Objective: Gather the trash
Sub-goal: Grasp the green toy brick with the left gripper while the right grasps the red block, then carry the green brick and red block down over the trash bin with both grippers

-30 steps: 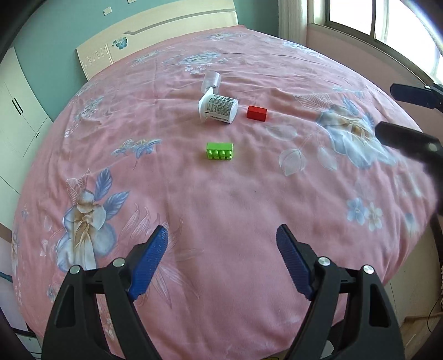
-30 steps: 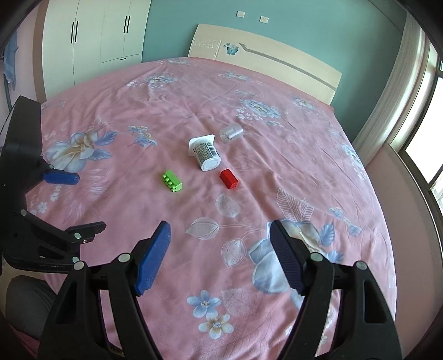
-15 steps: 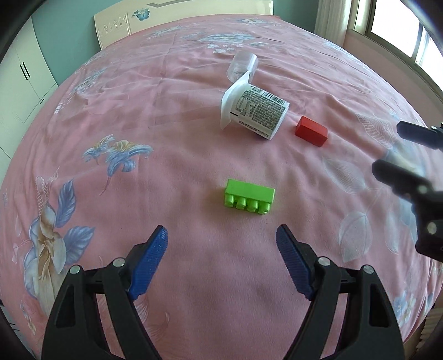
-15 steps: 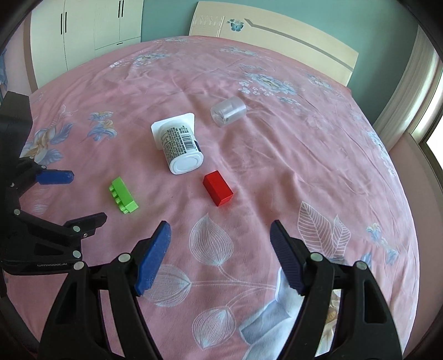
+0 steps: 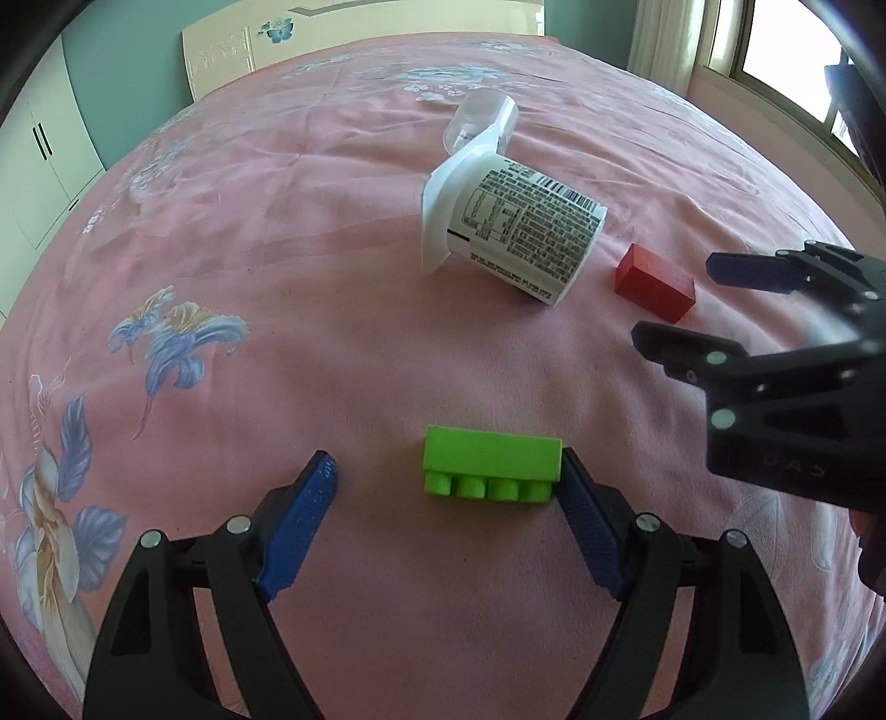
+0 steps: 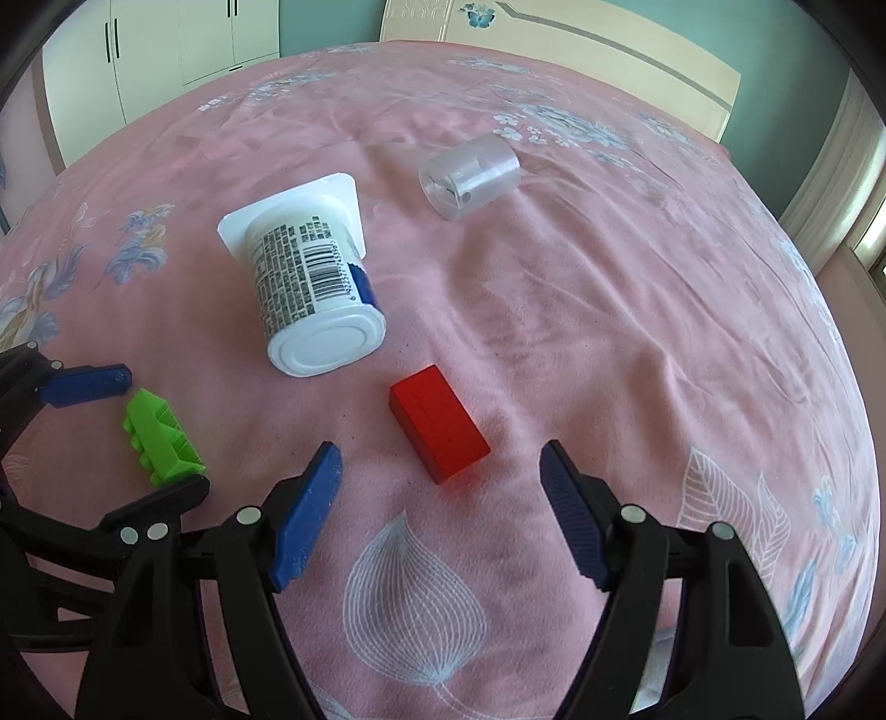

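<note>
A white yogurt cup [image 5: 515, 232] lies on its side on the pink bedspread; it also shows in the right wrist view [image 6: 313, 288]. A clear plastic cup [image 6: 469, 174] lies beyond it [image 5: 482, 124]. A green toy brick [image 5: 490, 465] sits between the fingertips of my open left gripper [image 5: 446, 471], close against the right finger. A red block [image 6: 438, 423] lies just ahead of my open right gripper [image 6: 440, 468]. The right gripper shows in the left wrist view [image 5: 698, 302], beside the red block [image 5: 653, 282]. The left gripper shows in the right wrist view [image 6: 149, 432] around the green brick [image 6: 160, 437].
The bed [image 5: 277, 221] is wide, with a floral pink cover. A cream headboard [image 6: 581, 44] and white wardrobe [image 6: 166, 50] stand at the far side. A window [image 5: 775, 50] is on the right.
Both grippers have moved forward and down toward the items. The left gripper now straddles the green brick; the right has closed in on the red block. Both stay open.
</note>
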Demonstrator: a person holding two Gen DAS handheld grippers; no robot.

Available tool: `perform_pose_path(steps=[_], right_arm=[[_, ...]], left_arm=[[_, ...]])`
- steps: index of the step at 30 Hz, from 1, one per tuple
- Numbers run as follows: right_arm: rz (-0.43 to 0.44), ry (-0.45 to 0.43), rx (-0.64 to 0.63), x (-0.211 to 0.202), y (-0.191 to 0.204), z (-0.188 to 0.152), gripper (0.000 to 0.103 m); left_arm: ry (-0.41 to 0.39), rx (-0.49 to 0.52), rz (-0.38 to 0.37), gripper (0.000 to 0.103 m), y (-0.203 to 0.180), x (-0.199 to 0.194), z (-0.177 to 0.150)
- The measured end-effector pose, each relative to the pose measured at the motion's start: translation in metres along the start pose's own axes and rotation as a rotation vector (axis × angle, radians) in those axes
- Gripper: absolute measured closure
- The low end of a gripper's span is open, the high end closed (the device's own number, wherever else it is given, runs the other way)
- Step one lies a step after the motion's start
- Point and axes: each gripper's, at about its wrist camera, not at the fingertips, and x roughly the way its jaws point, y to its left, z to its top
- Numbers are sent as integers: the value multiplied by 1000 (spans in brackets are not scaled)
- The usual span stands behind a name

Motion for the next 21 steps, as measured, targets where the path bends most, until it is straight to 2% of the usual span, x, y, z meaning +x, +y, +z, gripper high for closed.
perform_pose_path(steps=[3, 5, 6, 7, 8, 10, 11, 21], right_arm=[[20, 13, 20, 11, -2, 4, 30], [47, 14, 36, 16, -4, 6, 36], [62, 14, 47, 18, -5, 7, 42], [82, 17, 57, 19, -7, 8, 52], [95, 20, 68, 20, -8, 9, 56], [102, 17, 72, 19, -8, 9, 75], [99, 17, 72, 17, -7, 9, 80], [42, -14, 51, -31, 6, -8, 82]], left_arm=[[-12, -8, -19, 40, -2, 3, 4], [-13, -4, -25, 53, -4, 4, 6], [-14, -2, -28, 57, -5, 5, 7], [-14, -1, -28, 58, -6, 5, 8], [-13, -2, -29, 58, -6, 5, 8], [-15, -2, -36, 58, -4, 4, 7], [-13, -3, -42, 58, -4, 3, 7], [-20, 3, -44, 58, 9, -32, -10]])
